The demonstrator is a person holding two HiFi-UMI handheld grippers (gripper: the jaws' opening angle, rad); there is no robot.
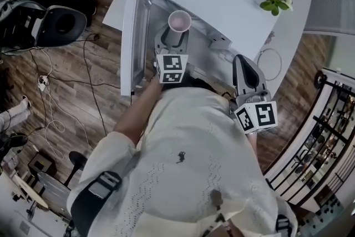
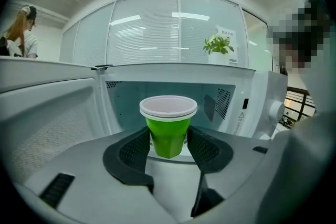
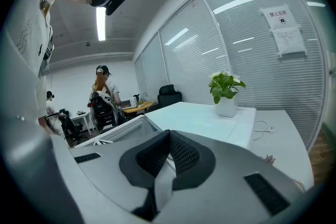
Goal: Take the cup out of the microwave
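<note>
Nearest the person, the right gripper (image 3: pixel 168 139) hung idle at the side. Its jaws were closed together with nothing between them, and it pointed out over the white surface (image 3: pixel 278 136), away from the job. The left gripper (image 1: pixel 173 40) did the work. Its jaws stood wide and pressed on either side of the cup (image 2: pixel 168 131), a green cup with a white rim. The cup was upright and gripped low on its body, with the rim standing clear above the pads. I judged that the reach and the grasp were done.

Just beyond the cup lay the open microwave (image 2: pixel 262 107), its door (image 2: pixel 47 118) swung out to the left and its pale cavity (image 2: pixel 157 89) filling the space behind. The cup was at the mouth of that cavity. From above, its rim showed in front of the opening, yet in the left gripper view the cavity floor seemed to run under its base. It was probably only partly drawn out, and I could not tell whether it had cleared the sill. What was left, by my reading, was to bring the cup fully clear and set it down on the surface beside the microwave. Farther off, a potted plant (image 3: pixel 226 86) stood well apart from the cup's way out.
</note>
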